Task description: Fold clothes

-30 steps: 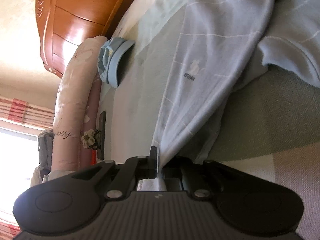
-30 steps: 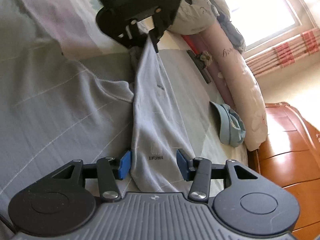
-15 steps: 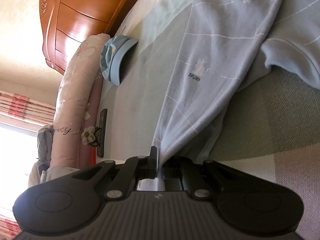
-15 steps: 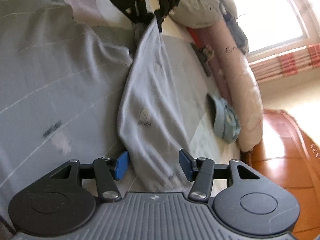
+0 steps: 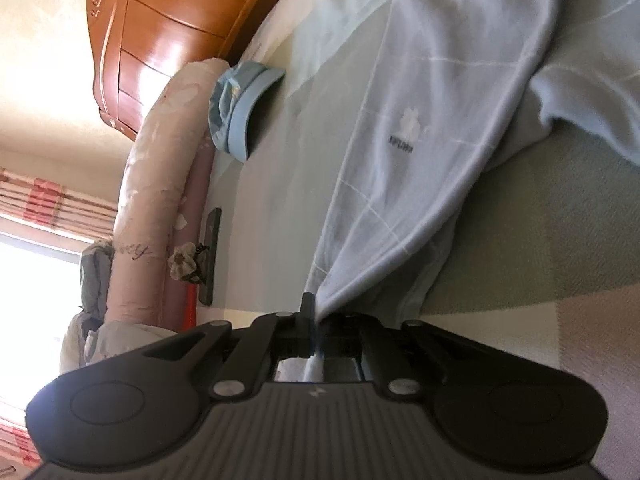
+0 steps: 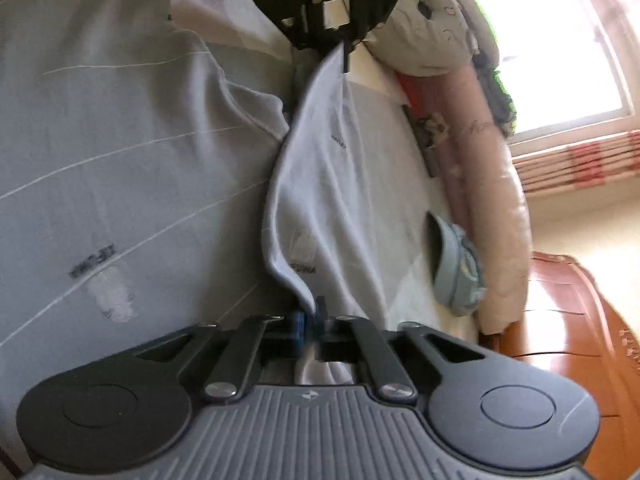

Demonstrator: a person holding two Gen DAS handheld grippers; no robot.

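A pale grey-blue garment (image 5: 404, 148) with thin white lines and small printed logos lies on the bed, one long part of it stretched taut. My left gripper (image 5: 316, 316) is shut on one end of that stretched part. My right gripper (image 6: 310, 320), with blue pads, is shut on the other end of the garment (image 6: 332, 184). The left gripper (image 6: 342, 46) shows at the top of the right wrist view, pinching the far tip. The rest of the garment spreads flat to the left there.
A light blue cap (image 5: 240, 112) lies on the bed sheet (image 5: 280, 200) beside a long pink bolster (image 5: 156, 184). A dark phone-like slab (image 5: 211, 256) lies near the bolster. A wooden headboard (image 5: 168, 32) and a bright window (image 6: 556, 52) stand beyond.
My right gripper has gone from open around the garment's end to shut on it. The left gripper keeps its hold, and the fabric between them is now pulled straighter.
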